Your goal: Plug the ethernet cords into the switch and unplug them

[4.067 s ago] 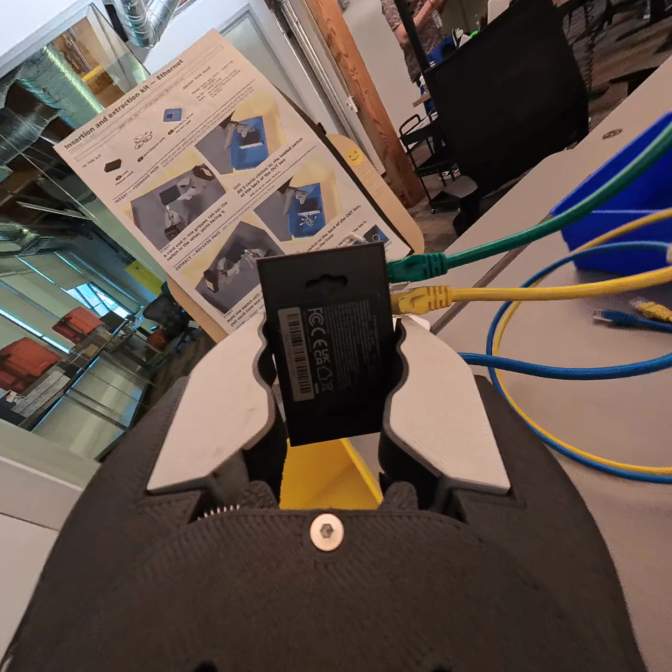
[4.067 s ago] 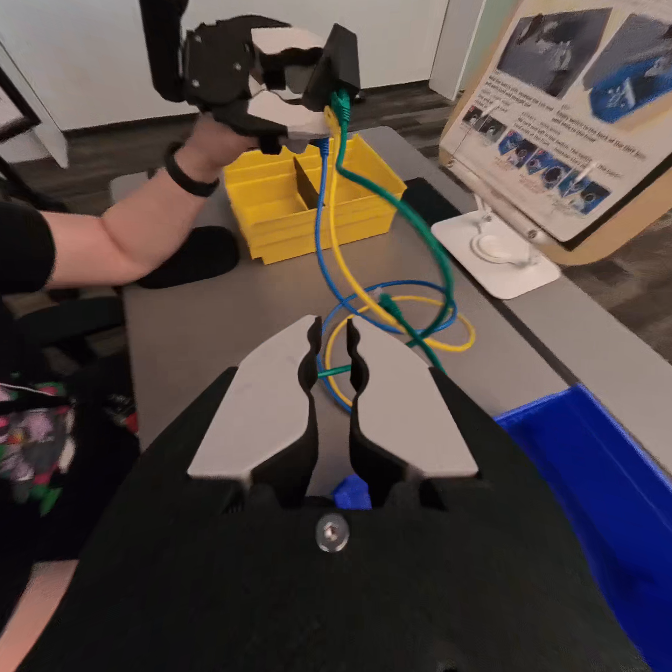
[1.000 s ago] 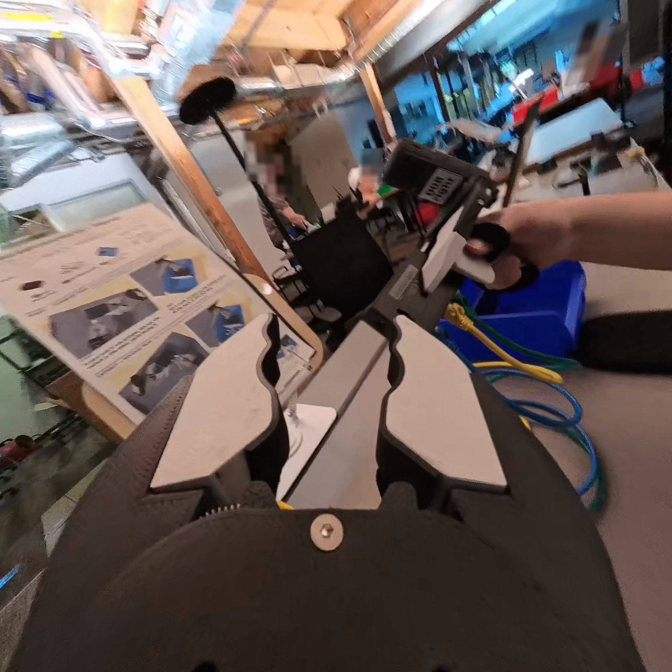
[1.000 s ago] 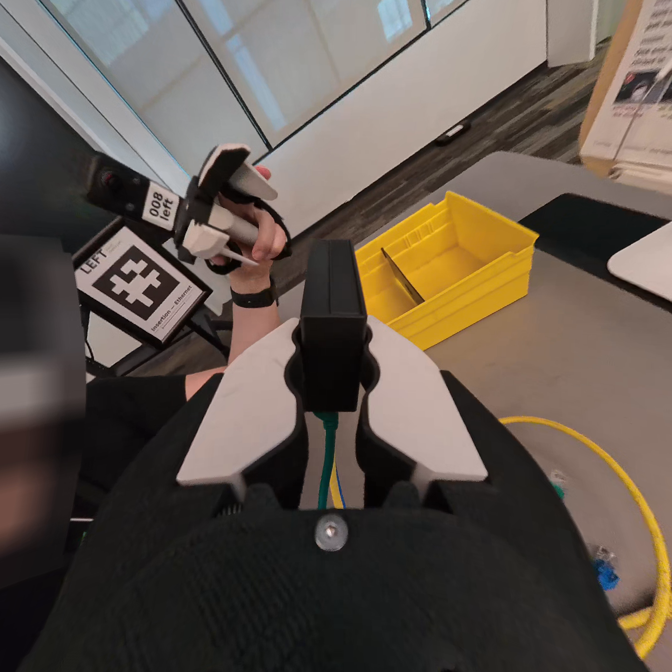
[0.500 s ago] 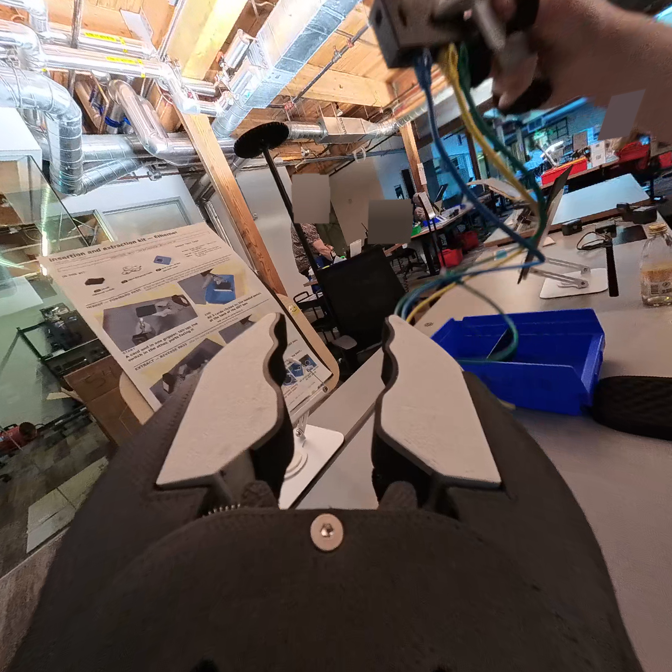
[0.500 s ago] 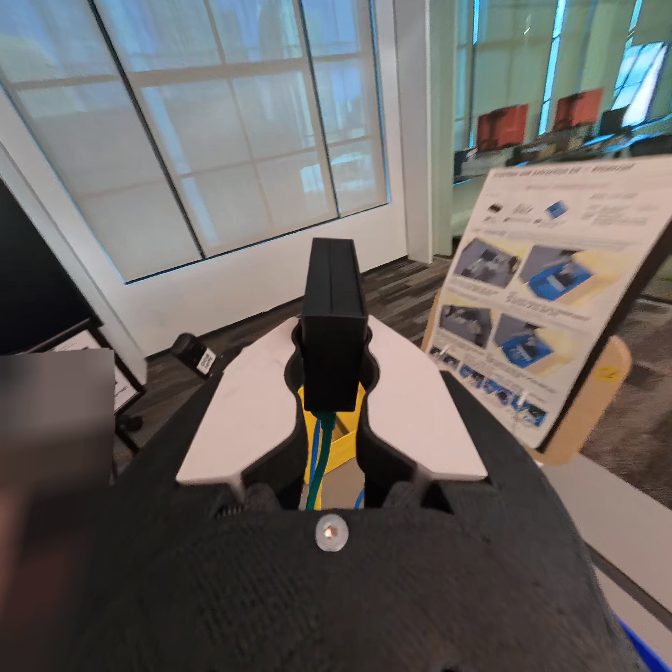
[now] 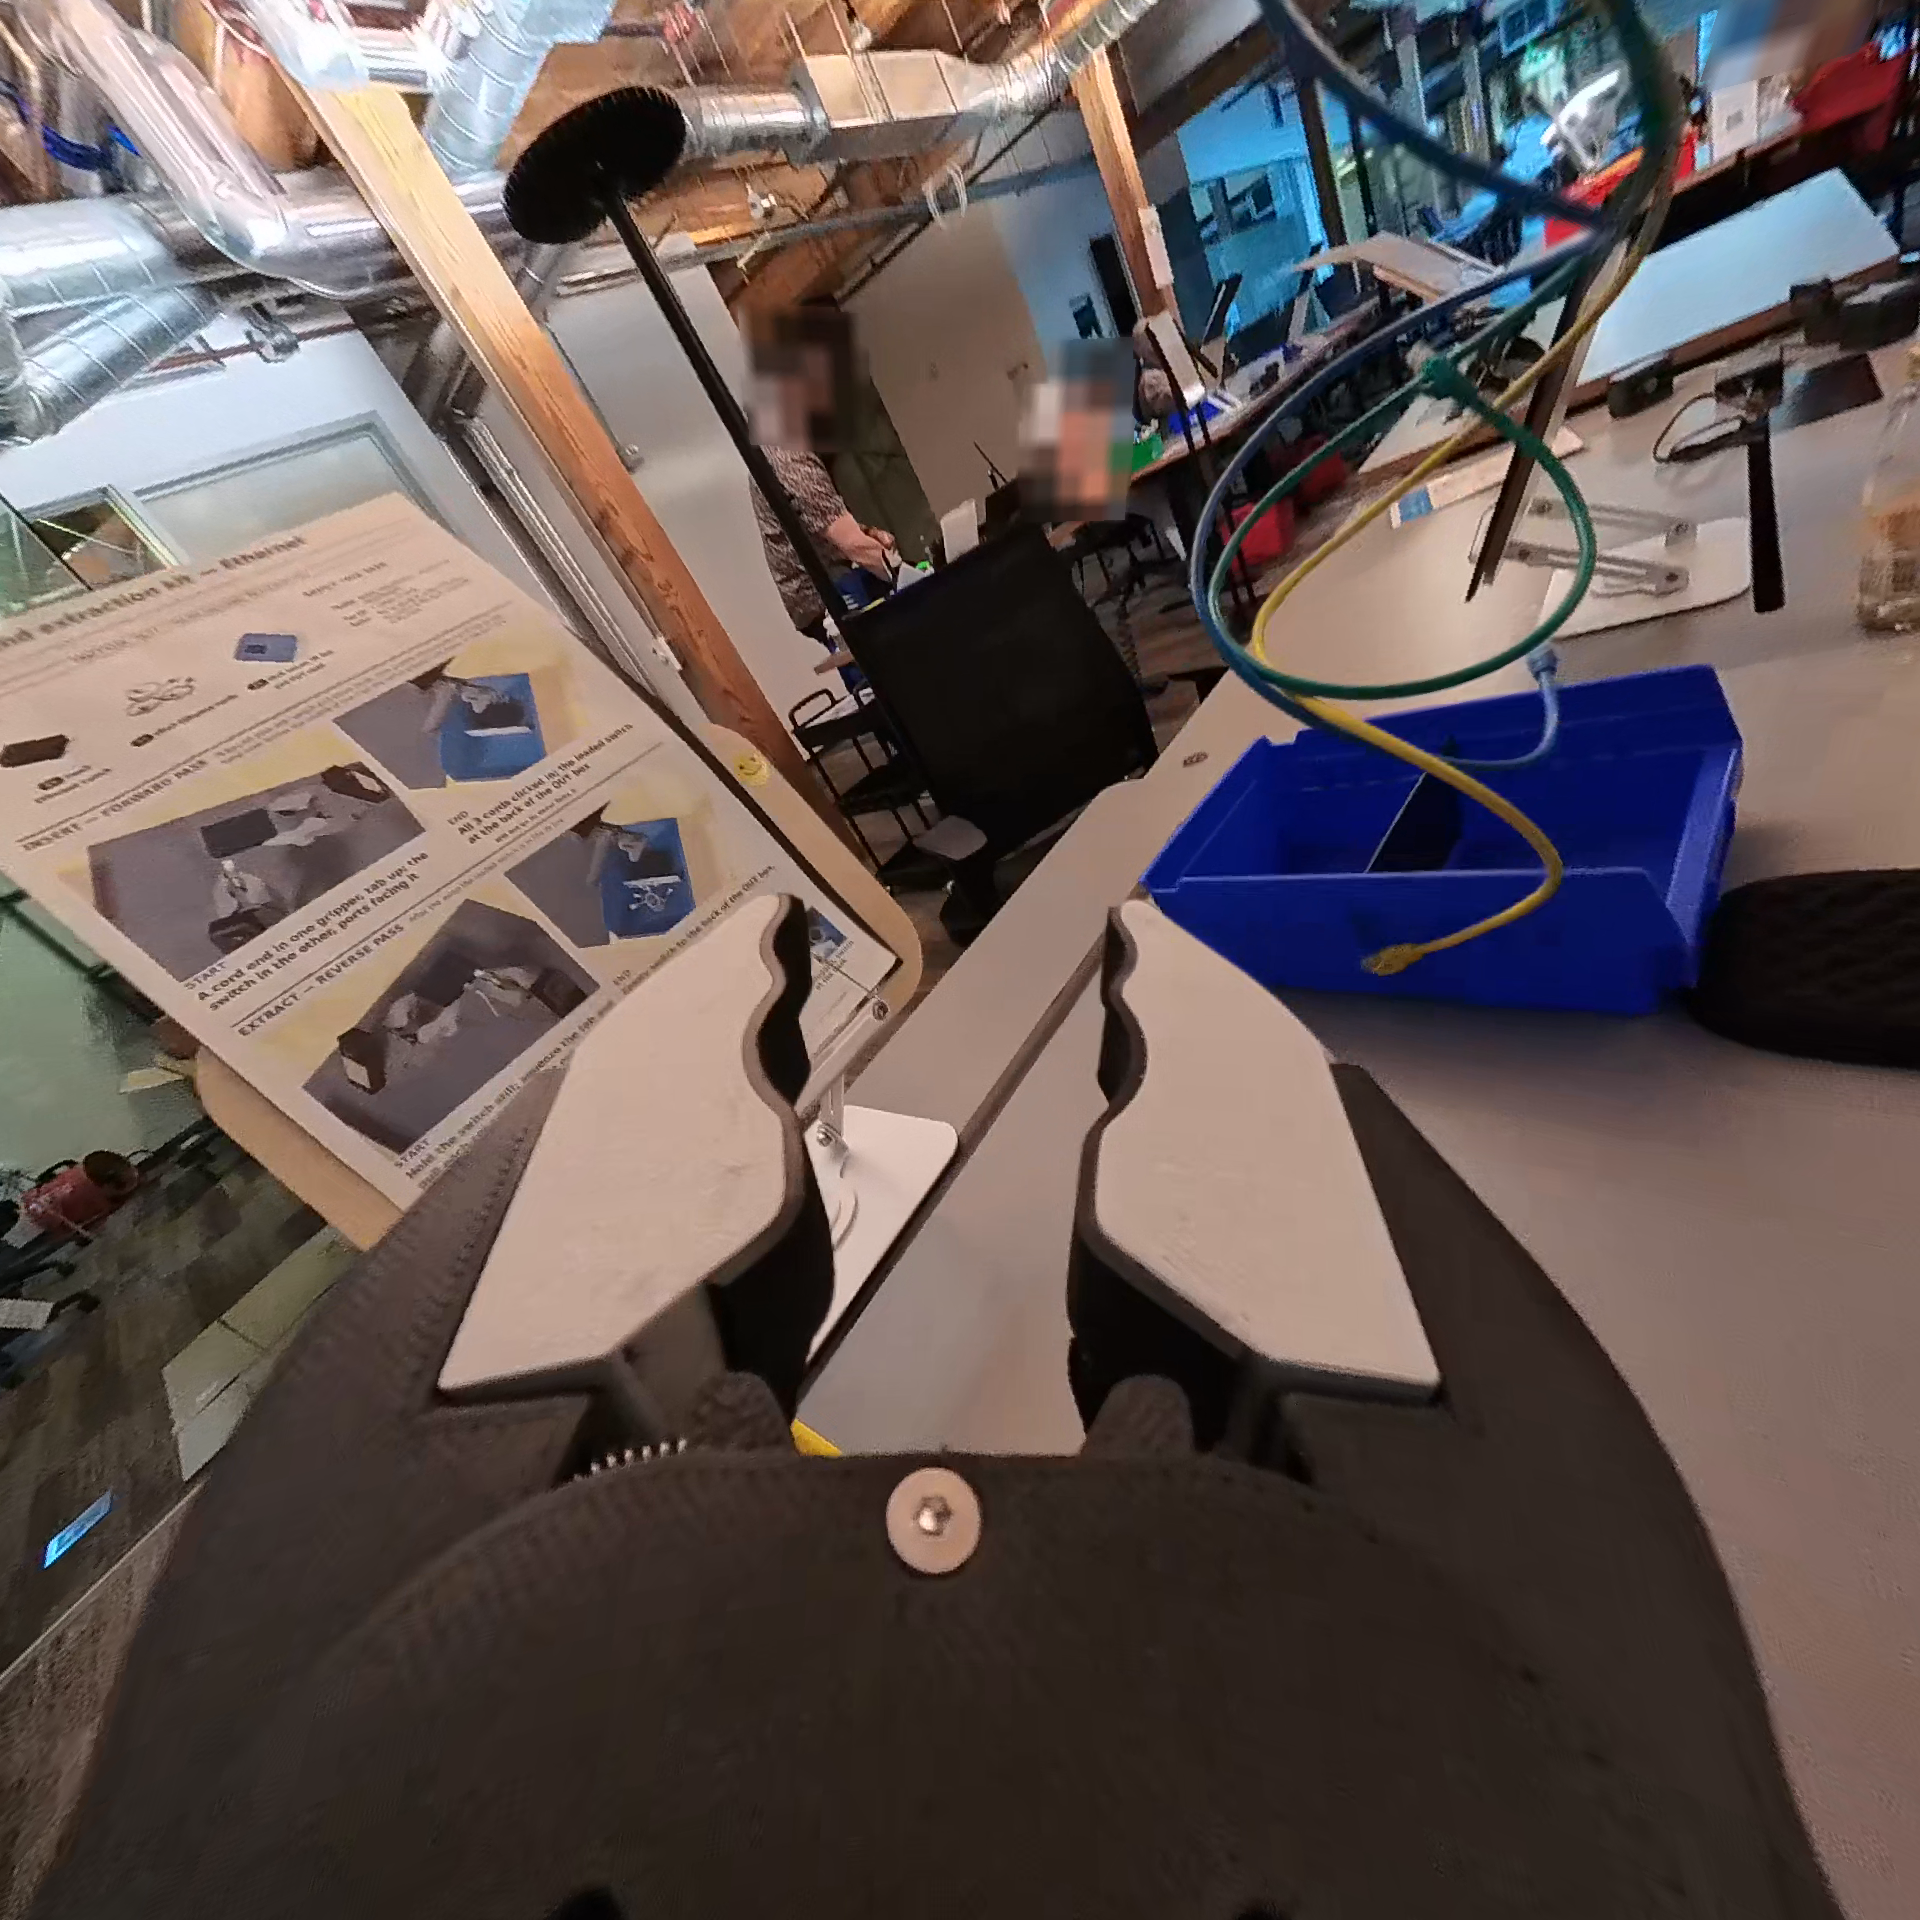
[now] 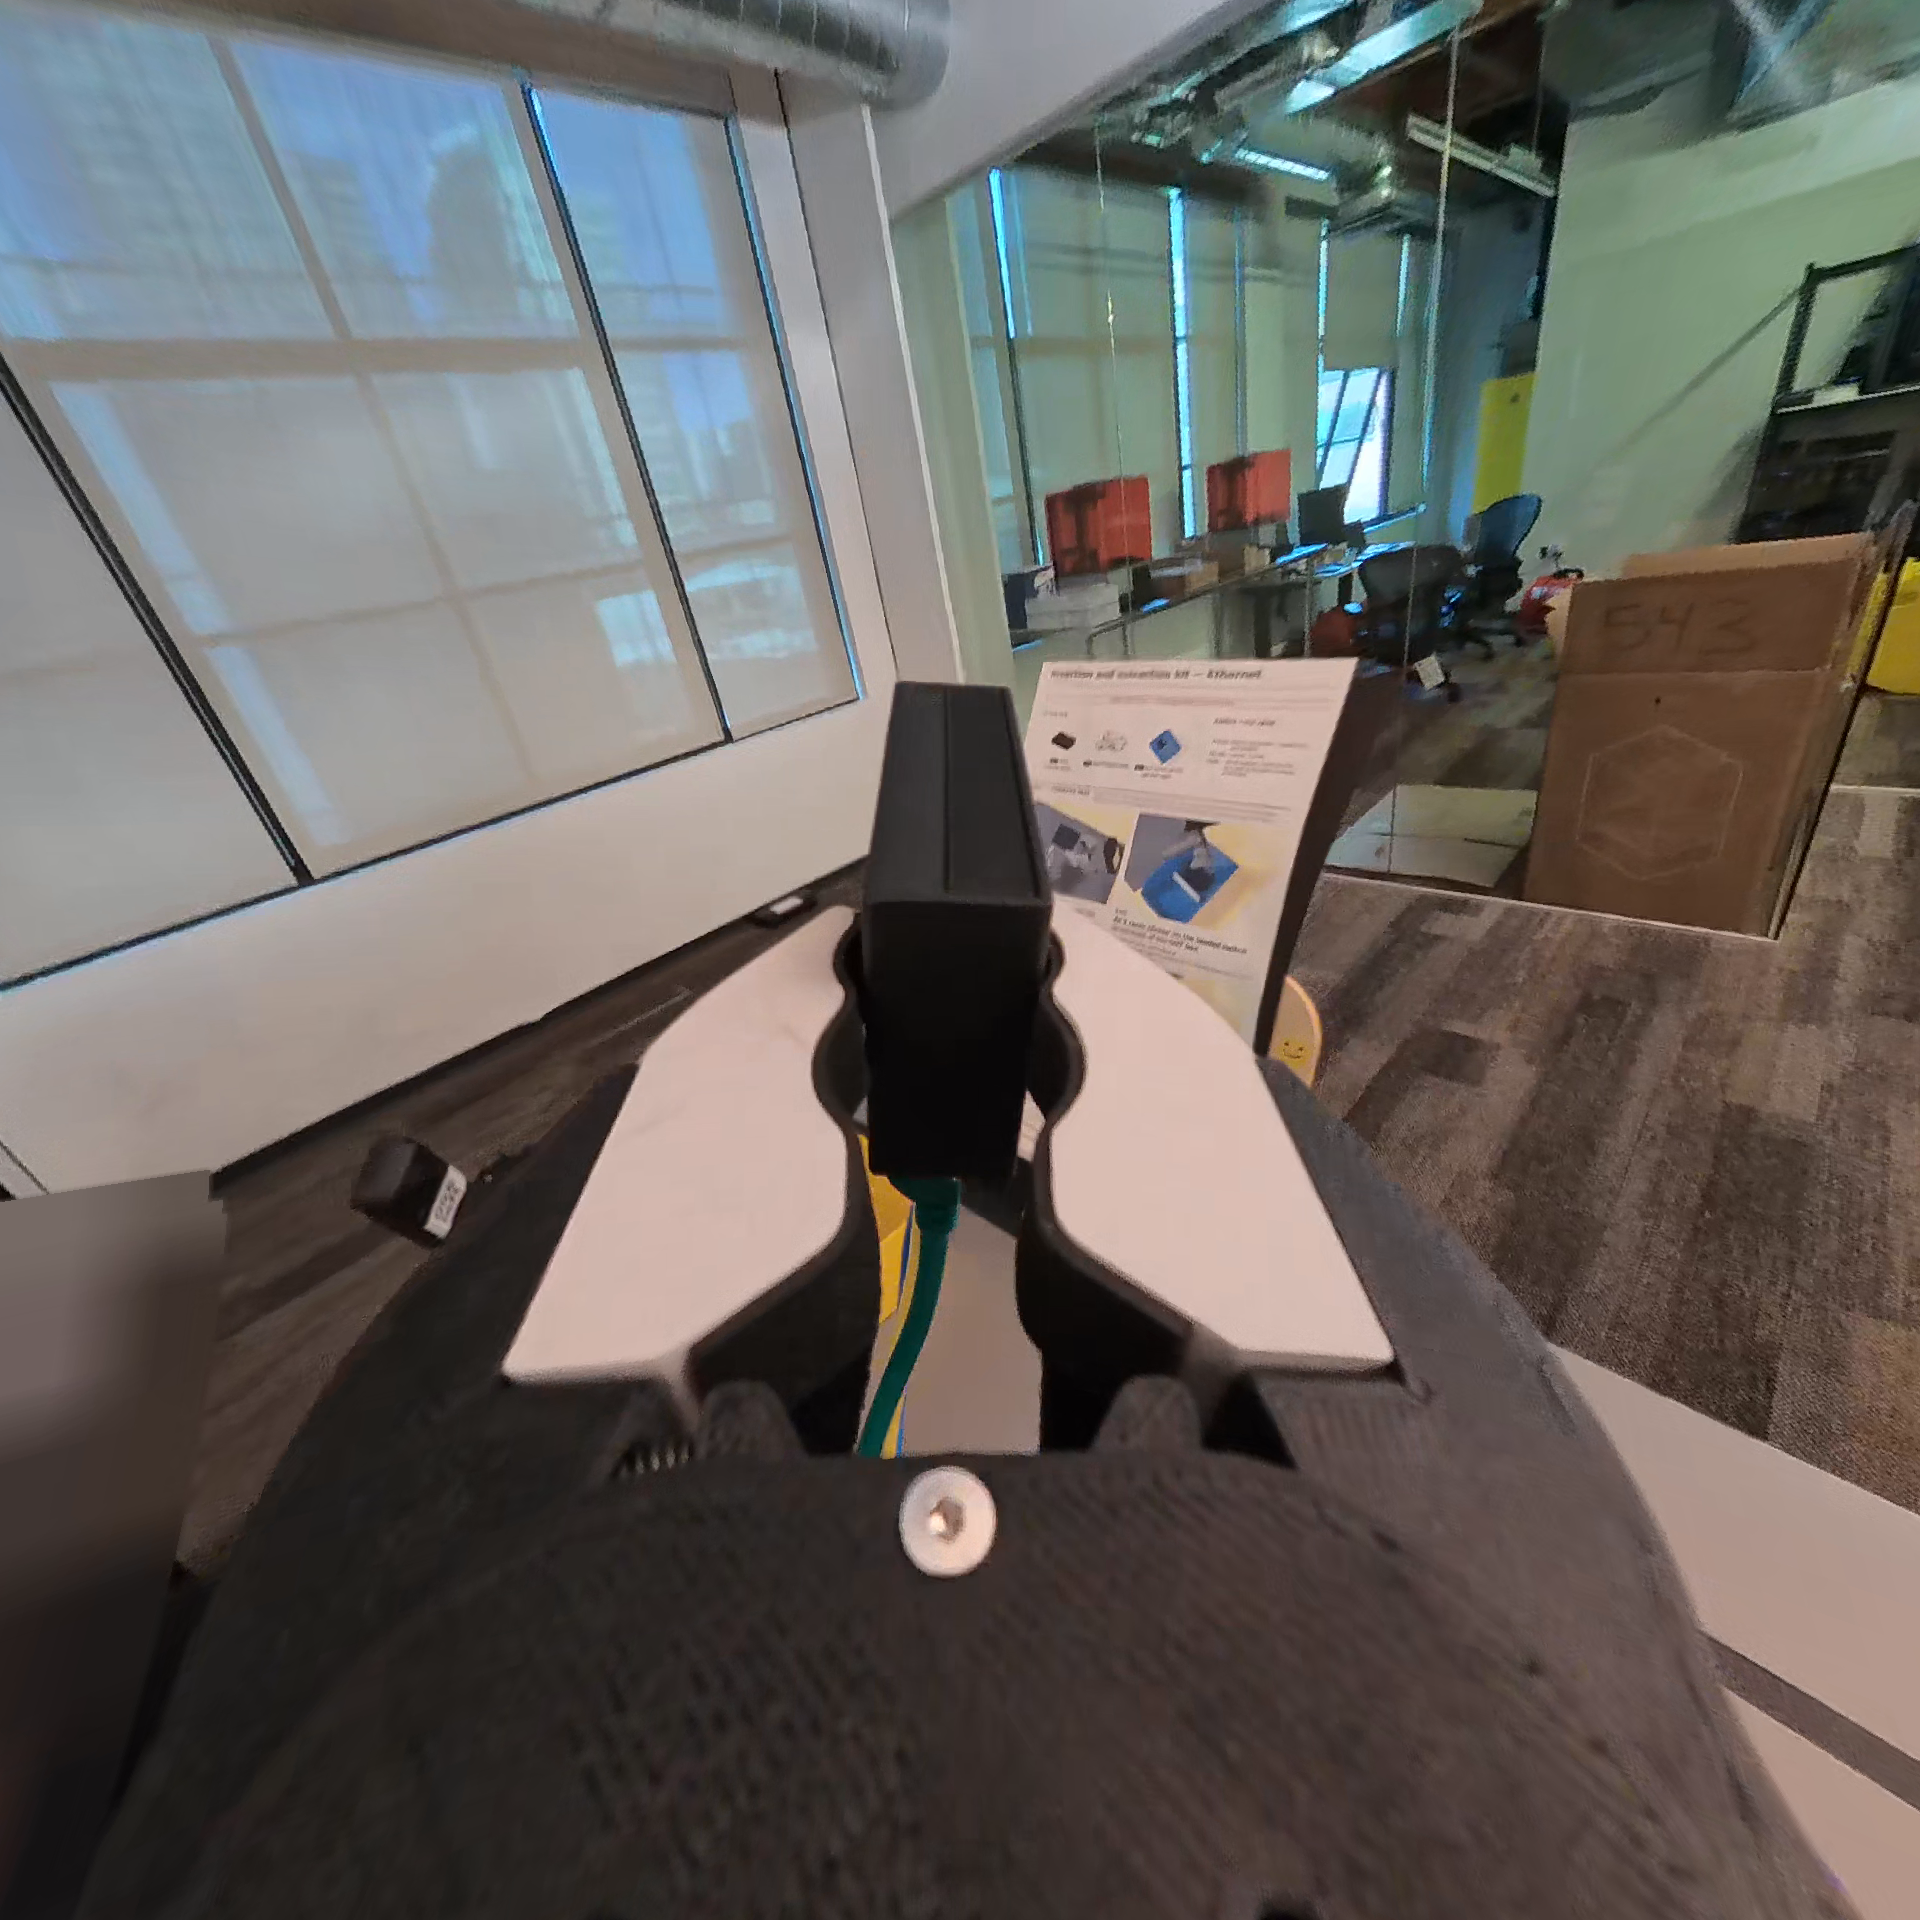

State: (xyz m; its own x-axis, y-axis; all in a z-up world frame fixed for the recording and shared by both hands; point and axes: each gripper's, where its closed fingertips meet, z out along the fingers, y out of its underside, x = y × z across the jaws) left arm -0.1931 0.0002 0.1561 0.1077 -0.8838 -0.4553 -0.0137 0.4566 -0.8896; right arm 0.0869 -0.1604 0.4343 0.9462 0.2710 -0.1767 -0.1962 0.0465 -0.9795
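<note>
A: So where's the switch [image 8: 954, 935]?

B: Clamped upright in the right gripper [image 8: 951, 1023], green cord [image 8: 914, 1309] running out of its underside.

A: And the left gripper [image 7: 948, 1023]?

B: Jaws apart, holding nothing. Yellow cord [image 7: 1496, 821] and blue cord [image 7: 1210, 520] dangle in loops above the blue bin [image 7: 1621, 956] on the grey table [image 7: 1621, 1226].

Both views were bright and evenly lit by daylight. In the right wrist view the large window [image 8: 416, 499] glowed pale and slightly washed out, and the glass partition [image 8: 1195, 416] carried reflections. Wide-angle distortion bent straight lines towards the edges. The far background of the left wrist view was soft, and the hanging cords [image 7: 1403, 582] were slightly motion-blurred.
</note>
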